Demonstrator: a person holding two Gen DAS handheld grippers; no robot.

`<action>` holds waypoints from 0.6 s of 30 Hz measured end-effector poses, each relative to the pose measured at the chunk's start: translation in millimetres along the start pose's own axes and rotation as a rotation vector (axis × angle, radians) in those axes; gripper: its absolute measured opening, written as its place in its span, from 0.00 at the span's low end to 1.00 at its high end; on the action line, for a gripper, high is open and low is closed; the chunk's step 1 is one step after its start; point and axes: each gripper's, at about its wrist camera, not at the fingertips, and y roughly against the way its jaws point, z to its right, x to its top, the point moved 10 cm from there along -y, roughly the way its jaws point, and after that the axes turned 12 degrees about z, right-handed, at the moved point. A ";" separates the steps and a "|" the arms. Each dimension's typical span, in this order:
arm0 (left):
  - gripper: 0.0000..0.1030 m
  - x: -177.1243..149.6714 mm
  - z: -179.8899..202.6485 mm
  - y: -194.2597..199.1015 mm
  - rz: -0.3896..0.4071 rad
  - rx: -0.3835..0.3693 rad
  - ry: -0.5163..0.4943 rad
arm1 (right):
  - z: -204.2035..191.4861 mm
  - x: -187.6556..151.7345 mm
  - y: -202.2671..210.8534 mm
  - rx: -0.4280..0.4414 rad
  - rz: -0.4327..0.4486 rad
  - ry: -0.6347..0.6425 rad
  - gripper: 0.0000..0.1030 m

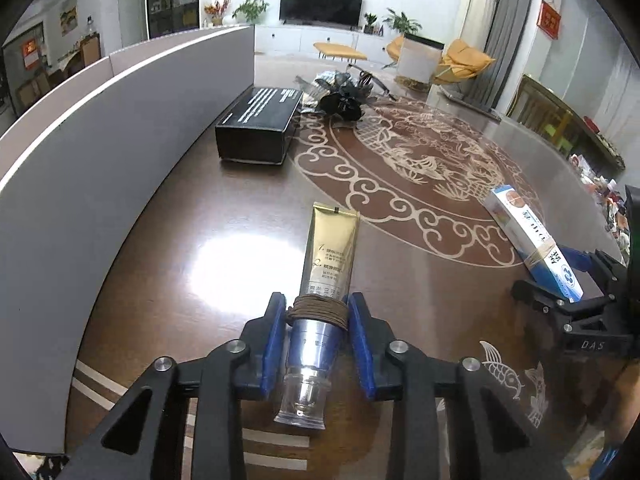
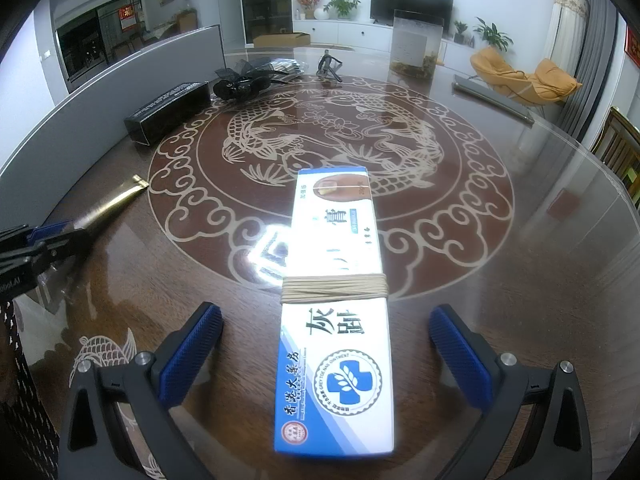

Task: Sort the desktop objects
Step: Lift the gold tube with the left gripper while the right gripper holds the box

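The left hand-held gripper (image 1: 316, 312) has its blue pads pressed against a gold tube (image 1: 330, 252) at the band of brown cord wound round its neck, so it appears to be gripping the tube, whose clear cap points back toward the camera. The right hand-held gripper (image 2: 326, 344) stands wide, its pads well clear of either side of a white-and-blue carton (image 2: 334, 312) that lies flat on the surface (image 2: 500, 280) between them.

Judging by this, the sorting is at a pick-up step: one item is taken, the other only straddled. The next move probably calls for the right jaws to narrow squarely on the carton's long sides, perhaps near its cord wrap, then a lift to wherever the items are grouped.

Relative to the carton, the tube lies to the left, and a black box (image 2: 168, 112) sits further off beyond the tube, against the grey partition (image 1: 100, 140).

The left view shows the tube's grip closely, and the carton only from the side. The right view shows the gaps beside the carton, but the tube only partly.
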 end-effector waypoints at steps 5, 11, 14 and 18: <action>1.00 -5.8 12.3 -17.4 -0.028 0.051 -0.087 | 0.0 -0.1 0.0 0.000 0.000 0.000 1.00; 1.00 -6.7 16.0 -17.3 -0.023 0.032 -0.113 | 0.2 0.3 -0.1 0.000 0.000 0.000 1.00; 1.00 -7.4 17.0 -17.7 -0.022 0.033 -0.114 | 0.1 0.1 0.0 0.000 0.000 0.000 1.00; 1.00 -7.6 17.3 -17.1 -0.022 0.032 -0.114 | 0.1 0.1 -0.1 -0.001 0.000 0.000 1.00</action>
